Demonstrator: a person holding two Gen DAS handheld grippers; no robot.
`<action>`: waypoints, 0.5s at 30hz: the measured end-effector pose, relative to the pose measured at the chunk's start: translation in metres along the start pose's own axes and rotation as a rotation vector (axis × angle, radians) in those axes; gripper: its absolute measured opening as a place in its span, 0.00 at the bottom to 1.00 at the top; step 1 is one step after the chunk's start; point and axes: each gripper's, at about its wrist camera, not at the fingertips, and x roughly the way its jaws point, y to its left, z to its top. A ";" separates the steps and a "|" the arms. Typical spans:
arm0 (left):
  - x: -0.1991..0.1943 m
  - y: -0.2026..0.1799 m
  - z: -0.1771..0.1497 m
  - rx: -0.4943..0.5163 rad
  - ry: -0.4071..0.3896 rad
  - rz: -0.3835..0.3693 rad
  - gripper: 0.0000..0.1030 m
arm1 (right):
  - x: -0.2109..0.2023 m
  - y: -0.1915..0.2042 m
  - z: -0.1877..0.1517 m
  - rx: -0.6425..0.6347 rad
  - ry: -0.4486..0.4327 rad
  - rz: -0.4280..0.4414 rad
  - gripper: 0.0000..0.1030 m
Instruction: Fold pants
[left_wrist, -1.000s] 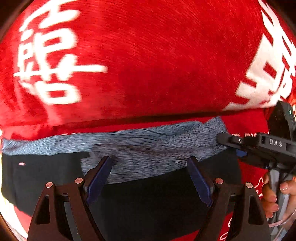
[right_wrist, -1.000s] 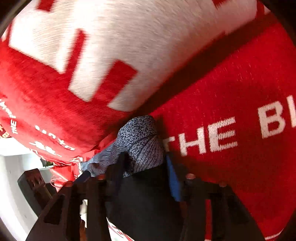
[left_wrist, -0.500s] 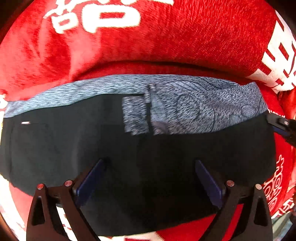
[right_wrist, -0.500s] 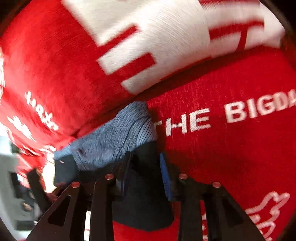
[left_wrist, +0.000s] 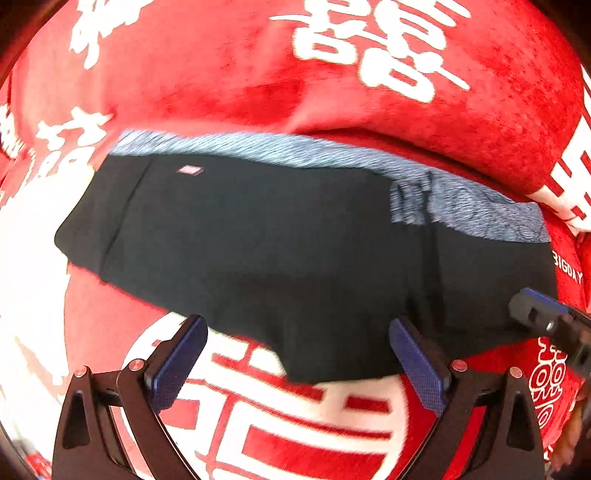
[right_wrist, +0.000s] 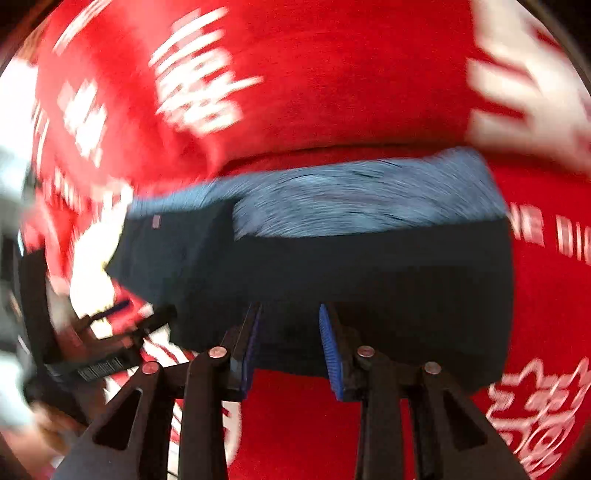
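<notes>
The black pants (left_wrist: 303, 251) lay folded into a broad flat bundle on the red blanket (left_wrist: 229, 81) with its white lettering, the grey-blue waistband (left_wrist: 480, 210) along the far edge, beside a raised fold of the same blanket. The left gripper (left_wrist: 297, 363) hung over the near edge with its fingers (left_wrist: 177, 365) spread about as wide as they go, nothing between them. The right gripper (right_wrist: 290, 345) was at the near hem in its own blurred view, its jaws opening, dark cloth showing in the gap but the pads seemingly off it. This looked like thin, light, stretchy fabric: limp, no stiffness, likely to sag and slide out of a loose pinch. The best hold was probably a layered edge or corner, or the thicker waistband.
</notes>
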 end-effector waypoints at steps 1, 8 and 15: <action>-0.001 0.008 -0.007 -0.015 0.004 0.003 0.97 | 0.003 0.015 -0.001 -0.071 0.000 -0.020 0.49; 0.014 0.032 -0.016 -0.068 0.042 -0.005 0.97 | 0.042 0.067 -0.002 -0.357 0.051 -0.179 0.33; 0.019 0.051 -0.019 -0.069 0.042 -0.031 0.97 | 0.050 0.084 -0.006 -0.348 0.096 -0.180 0.15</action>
